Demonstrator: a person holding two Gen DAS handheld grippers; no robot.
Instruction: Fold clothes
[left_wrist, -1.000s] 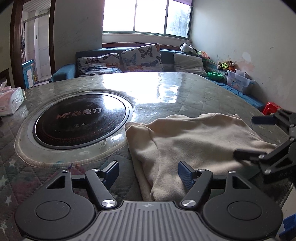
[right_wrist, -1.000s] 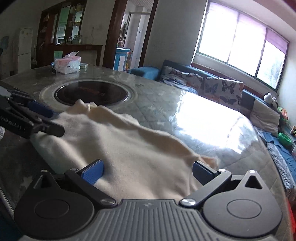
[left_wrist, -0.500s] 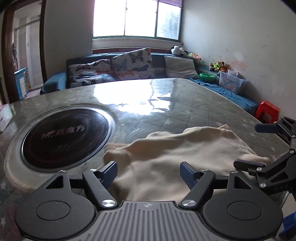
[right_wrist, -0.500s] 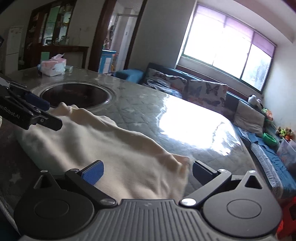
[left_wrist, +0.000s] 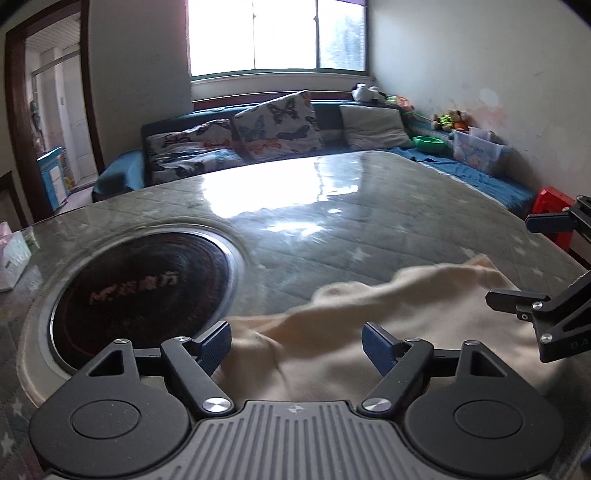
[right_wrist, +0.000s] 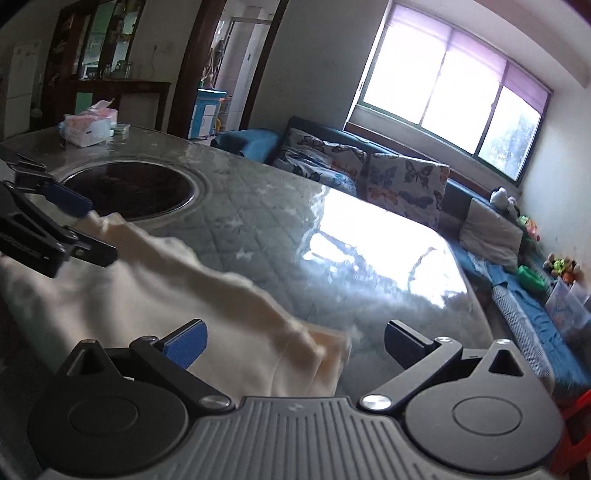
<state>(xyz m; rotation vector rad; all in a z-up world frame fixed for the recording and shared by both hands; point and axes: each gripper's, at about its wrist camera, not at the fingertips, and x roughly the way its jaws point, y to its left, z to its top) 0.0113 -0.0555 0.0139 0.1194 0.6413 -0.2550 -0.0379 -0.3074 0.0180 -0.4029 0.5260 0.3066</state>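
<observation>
In the left wrist view your left gripper (left_wrist: 296, 341) stands spread over the doubled cream garment (left_wrist: 388, 332) at the table (left_wrist: 332, 236) edge; in the right, your right gripper (right_wrist: 295, 341) gapes likewise, corner layers stacked, folding stage unclear.

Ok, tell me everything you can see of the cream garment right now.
The cream garment is soft, fleecy-looking cloth lying rumpled on the quilted table near its front edge, beside the round dark cooktop. One end shows stacked folded layers; its far edge is wavy and motion-blurred. The left gripper and right gripper are both open above it; whether either touches the cloth is unclear.
</observation>
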